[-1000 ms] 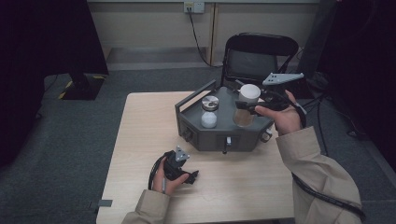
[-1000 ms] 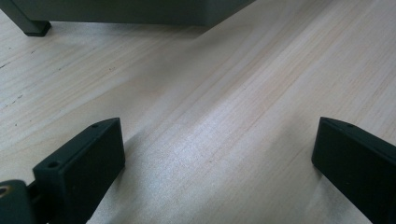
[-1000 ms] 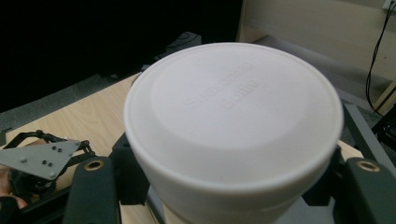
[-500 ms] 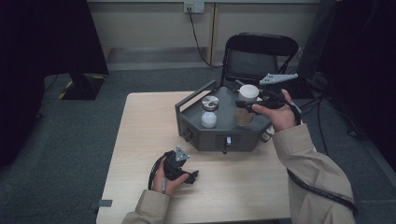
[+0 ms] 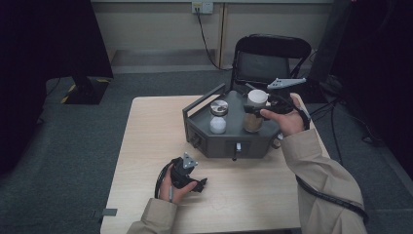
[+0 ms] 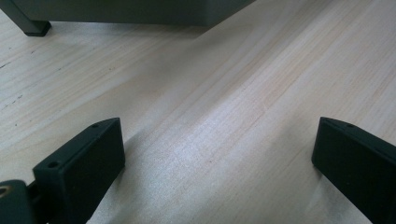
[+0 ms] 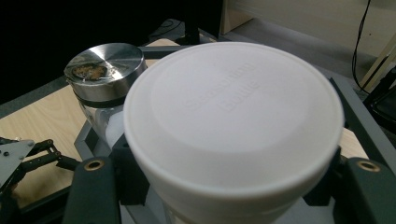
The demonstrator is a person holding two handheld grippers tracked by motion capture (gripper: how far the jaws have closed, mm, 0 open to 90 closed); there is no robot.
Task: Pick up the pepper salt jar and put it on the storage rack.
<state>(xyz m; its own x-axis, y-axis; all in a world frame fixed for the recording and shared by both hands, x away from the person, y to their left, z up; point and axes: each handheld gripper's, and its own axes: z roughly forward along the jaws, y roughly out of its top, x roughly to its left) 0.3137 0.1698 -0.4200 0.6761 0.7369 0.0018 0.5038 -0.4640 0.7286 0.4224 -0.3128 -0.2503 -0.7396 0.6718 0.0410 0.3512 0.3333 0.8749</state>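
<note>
Right gripper view: white-lidded jar clamped between right tongs.

1. The right hand-held gripper, clamped on the white-lidded jar, is easing slightly up and toward the far side of the grey rack compared with a second ago.
2. The white-lidded jar is travelling with it, its white lid now sitting a touch farther back over the rack.
3. The grey three-cornered plate on that gripper is tilting a little, its tip now pointing more toward the folding chair.
</note>
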